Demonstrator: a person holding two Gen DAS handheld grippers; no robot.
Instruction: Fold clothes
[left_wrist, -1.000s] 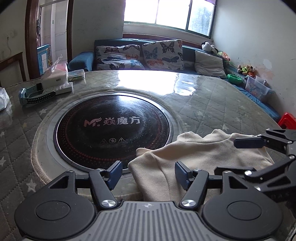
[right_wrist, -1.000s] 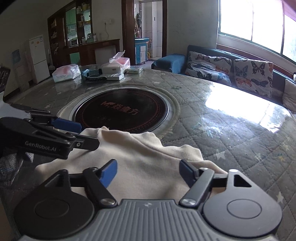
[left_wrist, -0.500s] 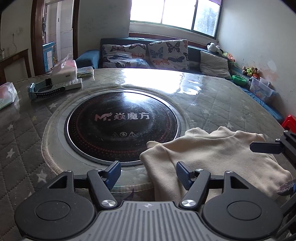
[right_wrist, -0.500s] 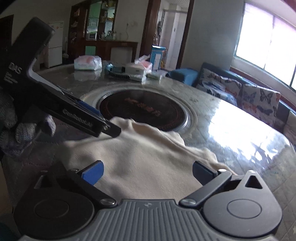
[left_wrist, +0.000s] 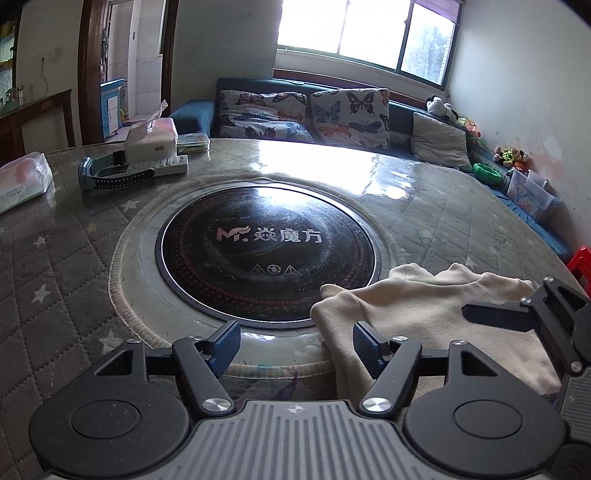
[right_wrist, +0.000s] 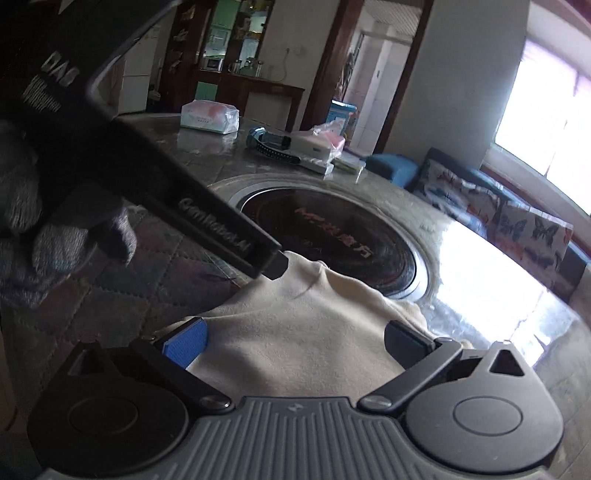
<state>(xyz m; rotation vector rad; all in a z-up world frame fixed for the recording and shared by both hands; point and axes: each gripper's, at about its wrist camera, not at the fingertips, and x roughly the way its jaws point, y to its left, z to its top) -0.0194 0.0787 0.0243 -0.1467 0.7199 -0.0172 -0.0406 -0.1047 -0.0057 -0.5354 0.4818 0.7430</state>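
Right gripper had spread wide and rolled; the garment lay loose on the counter, held by neither.

Since the earlier frame the right gripper (right_wrist: 293, 341) had rolled and slid sideways, its jaws gone from part-spread to full width with cloth under them but no pad pressing it; the left gripper (left_wrist: 295, 345) had barely shifted and stood partly open, empty. The cream garment (left_wrist: 436, 321) lay rumpled just ahead and to the right of the left gripper, its near-left edge under that gripper's right finger (left_wrist: 365, 345), its far corner lapping the black hotplate disc (left_wrist: 266, 251). It looked soft, light and limp, likely fleecy, so it should sag and bunch when lifted; a pinch at a hem or corner seemed best. Plain, unmarked cream, with shallow wrinkles.
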